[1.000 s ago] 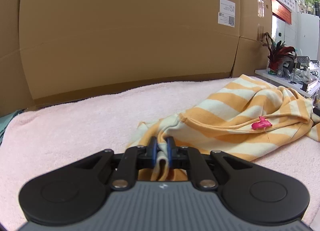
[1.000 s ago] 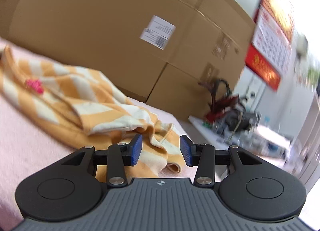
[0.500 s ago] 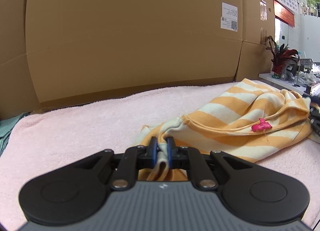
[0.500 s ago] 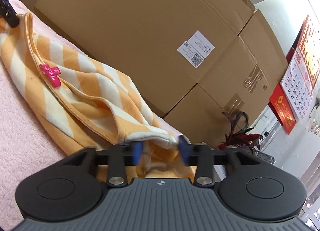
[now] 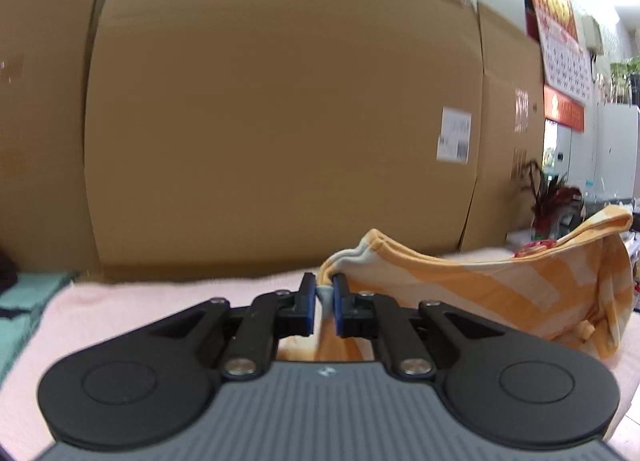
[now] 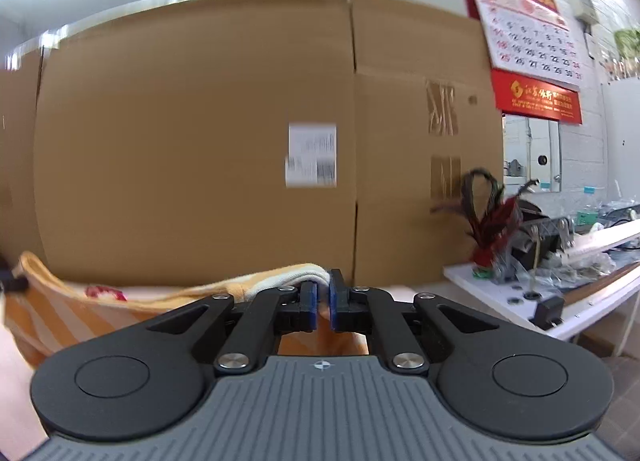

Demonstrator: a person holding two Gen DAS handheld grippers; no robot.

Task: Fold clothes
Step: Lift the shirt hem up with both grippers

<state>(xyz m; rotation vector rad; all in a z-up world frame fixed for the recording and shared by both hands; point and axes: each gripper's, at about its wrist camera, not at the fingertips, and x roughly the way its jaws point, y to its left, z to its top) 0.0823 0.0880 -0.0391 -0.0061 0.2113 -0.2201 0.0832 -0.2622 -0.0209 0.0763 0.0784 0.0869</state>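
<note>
Two grippers, left (image 5: 324,293) and right (image 6: 323,293), pinching opposite ends of striped garment (image 5: 500,289). Now lifted off pink towel (image 5: 120,309), no longer lying crumpled.

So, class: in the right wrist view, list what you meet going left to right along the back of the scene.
Orange striped garment → white shipping label on the cardboard boxes → feathery red plant → cluttered white shelf.
</note>
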